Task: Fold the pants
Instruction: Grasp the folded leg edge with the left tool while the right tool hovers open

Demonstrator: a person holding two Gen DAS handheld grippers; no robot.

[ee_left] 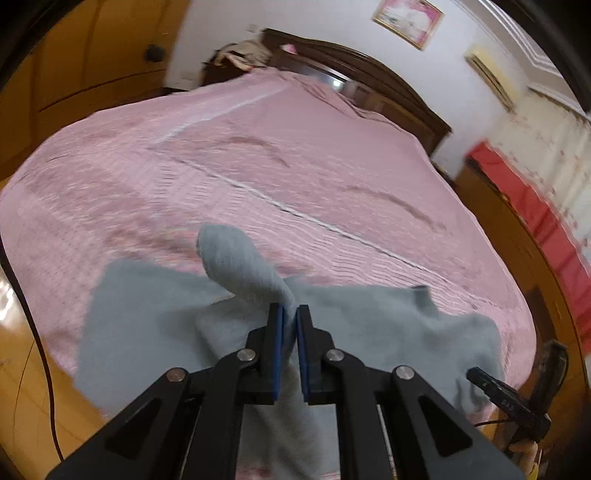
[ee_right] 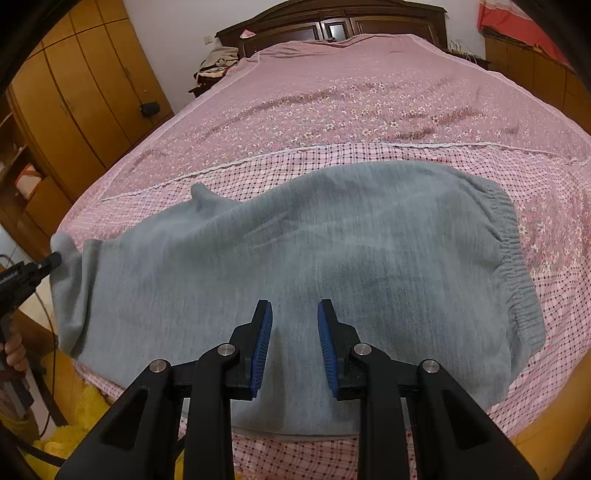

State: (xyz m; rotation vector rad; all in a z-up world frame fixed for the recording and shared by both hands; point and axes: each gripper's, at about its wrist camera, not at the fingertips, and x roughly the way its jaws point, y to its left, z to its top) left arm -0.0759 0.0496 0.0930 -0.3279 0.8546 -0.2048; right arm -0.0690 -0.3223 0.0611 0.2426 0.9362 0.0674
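Note:
Grey pants (ee_right: 314, 266) lie across the near end of the pink bed, elastic waistband (ee_right: 513, 258) at the right, leg ends at the left edge. My left gripper (ee_left: 290, 314) is shut on a leg end of the pants (ee_left: 236, 258) and lifts it off the bed; it shows at the left of the right wrist view (ee_right: 48, 262). My right gripper (ee_right: 294, 314) is open and empty, hovering just above the middle of the pants. It shows at the lower right of the left wrist view (ee_left: 480, 376).
The bed cover (ee_right: 369, 92) is pink with flowers and a checked band. A dark wooden headboard (ee_right: 332, 22) is at the far end. Wooden wardrobes (ee_right: 85, 92) stand at the left, a cabinet (ee_right: 528, 62) at the right.

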